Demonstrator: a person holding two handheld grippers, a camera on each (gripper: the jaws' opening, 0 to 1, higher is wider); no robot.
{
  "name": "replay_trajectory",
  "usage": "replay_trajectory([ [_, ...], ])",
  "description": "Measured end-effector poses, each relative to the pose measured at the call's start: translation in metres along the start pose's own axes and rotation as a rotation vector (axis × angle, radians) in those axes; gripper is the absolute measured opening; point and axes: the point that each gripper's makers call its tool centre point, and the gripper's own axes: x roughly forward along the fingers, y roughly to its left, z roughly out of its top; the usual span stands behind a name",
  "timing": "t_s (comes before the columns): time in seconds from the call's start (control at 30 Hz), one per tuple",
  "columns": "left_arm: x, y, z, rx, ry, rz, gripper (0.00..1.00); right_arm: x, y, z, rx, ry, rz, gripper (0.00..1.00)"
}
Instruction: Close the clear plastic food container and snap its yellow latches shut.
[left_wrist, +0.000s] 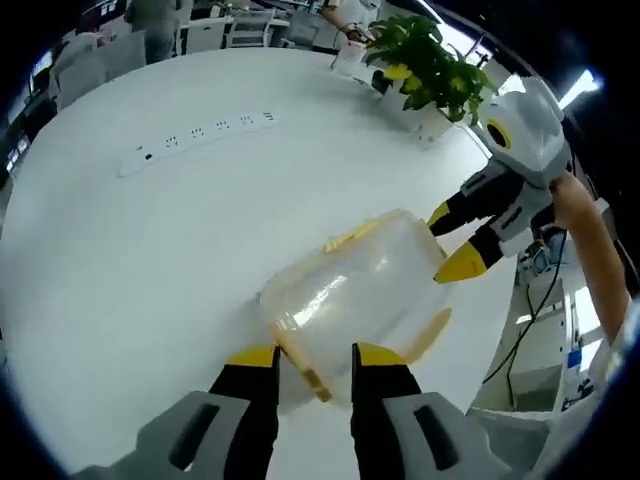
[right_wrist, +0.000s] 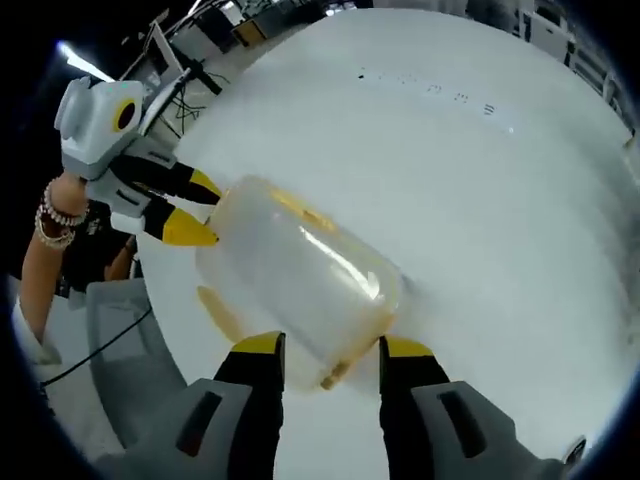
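Observation:
The clear plastic container (left_wrist: 350, 285) lies on the white round table (left_wrist: 130, 260), its lid on. Yellow latches show at its ends and sides. In the left gripper view, one latch (left_wrist: 300, 362) lies between my left gripper's (left_wrist: 315, 358) parted yellow tips. My right gripper (left_wrist: 452, 240) comes in from the right, open, with its tips at the container's far end. In the right gripper view, the container (right_wrist: 300, 270) runs away from my right gripper (right_wrist: 332, 350), whose jaws stand open around a latch (right_wrist: 335, 375). The left gripper (right_wrist: 197, 208) touches the opposite end.
A white power strip (left_wrist: 195, 135) lies on the far part of the table, and it also appears as the power strip (right_wrist: 430, 90). A potted green plant (left_wrist: 430, 65) stands at the far right edge. Chairs (left_wrist: 100, 60) ring the table. A grey chair (right_wrist: 110, 310) is beyond the near edge.

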Motion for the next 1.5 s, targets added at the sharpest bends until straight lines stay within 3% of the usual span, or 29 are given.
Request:
replay_trajectory([
  [0.03,-0.001,0.000,0.003,0.060,-0.024,0.021,0.22,-0.001,-0.004,0.002,-0.009,0.001,-0.010,0.34],
  [0.1,-0.001,-0.002,0.001,0.040,-0.024,0.042,0.22,-0.002,-0.003,0.003,-0.036,0.003,-0.040,0.35],
  [0.17,-0.002,-0.001,0.006,0.151,-0.062,0.057,0.24,-0.004,-0.002,0.003,-0.082,0.003,-0.076,0.36],
  [0.2,-0.002,0.000,0.008,0.250,-0.083,0.054,0.24,-0.005,-0.001,0.002,-0.087,0.012,-0.075,0.35],
  [0.27,-0.002,0.000,0.010,0.234,-0.123,0.050,0.25,-0.008,0.002,-0.004,-0.094,0.036,-0.065,0.33],
  [0.37,-0.009,-0.002,0.025,0.215,-0.213,0.044,0.23,-0.020,0.002,0.002,-0.092,0.001,-0.068,0.33],
  [0.43,-0.012,-0.012,0.037,0.197,-0.284,-0.001,0.23,-0.028,-0.001,0.016,-0.124,-0.047,-0.079,0.27],
  [0.53,-0.013,-0.030,0.044,0.207,-0.327,-0.078,0.21,-0.033,0.007,0.034,-0.165,-0.117,-0.059,0.19],
  [0.6,-0.010,-0.038,0.043,0.209,-0.321,-0.095,0.20,-0.031,0.017,0.039,-0.188,-0.137,-0.030,0.16],
  [0.77,0.004,-0.062,0.037,0.262,-0.318,-0.158,0.11,-0.020,0.020,0.042,-0.318,-0.121,-0.067,0.07],
  [0.87,0.011,-0.072,0.034,0.260,-0.312,-0.181,0.04,-0.013,0.025,0.047,-0.339,-0.133,-0.062,0.02],
  [0.9,0.013,-0.074,0.034,0.256,-0.309,-0.191,0.00,-0.010,0.030,0.045,-0.347,-0.123,-0.035,0.01],
  [1.07,0.015,-0.077,0.031,0.276,-0.311,-0.200,0.00,0.001,0.041,0.048,-0.341,-0.127,0.037,0.00],
  [1.17,0.014,-0.080,0.029,0.258,-0.333,-0.253,0.00,0.006,0.065,0.052,-0.206,-0.130,0.220,0.00],
  [1.23,0.015,-0.075,0.028,0.233,-0.333,-0.250,0.00,0.008,0.068,0.056,-0.192,-0.135,0.260,0.00],
  [1.37,0.017,-0.068,0.022,0.235,-0.327,-0.228,0.00,0.015,0.056,0.057,-0.226,-0.109,0.185,0.00],
  [1.5,0.017,-0.070,0.018,0.224,-0.323,-0.246,0.00,0.016,0.054,0.053,-0.243,-0.102,0.173,0.00],
])
